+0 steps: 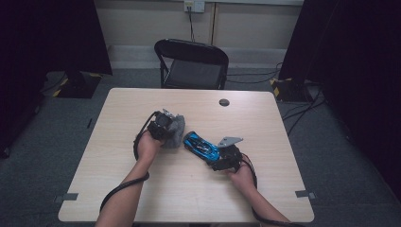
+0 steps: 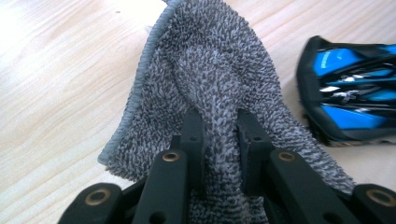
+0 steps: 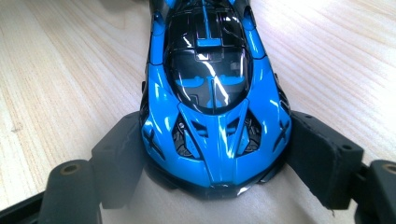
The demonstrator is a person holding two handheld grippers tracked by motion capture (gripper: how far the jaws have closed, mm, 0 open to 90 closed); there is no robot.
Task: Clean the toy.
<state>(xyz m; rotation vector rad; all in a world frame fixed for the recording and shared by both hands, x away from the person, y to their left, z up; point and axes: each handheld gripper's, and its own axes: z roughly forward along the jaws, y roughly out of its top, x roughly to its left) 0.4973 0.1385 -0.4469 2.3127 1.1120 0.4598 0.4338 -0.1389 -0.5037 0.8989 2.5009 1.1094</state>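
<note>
Lying on the wooden table (image 1: 142,189) near its middle, the blue toy car (image 1: 201,146) sat directly ahead of the right gripper (image 1: 222,158), its length running away from the tool toward the far left. In the right gripper view the car (image 3: 212,98) had one end tucked between the two black pads (image 3: 322,156), one pad against each flank near the wheel arches, so the jaws stood wide and clamped on the car's body. The car's wheels appeared to rest on the tabletop, though the contact itself was hard to make out.

Just to the left of the car lay a grey terry cloth (image 1: 175,130), bunched under the left gripper (image 1: 163,125). In the left gripper view a raised fold of the cloth (image 2: 219,93) ran between the narrow-set jaws, which pinched it tightly; the rest of the cloth spread over the table on either side. The car (image 2: 348,91) showed at the right edge of that view, near the cloth but apart from it.
</note>
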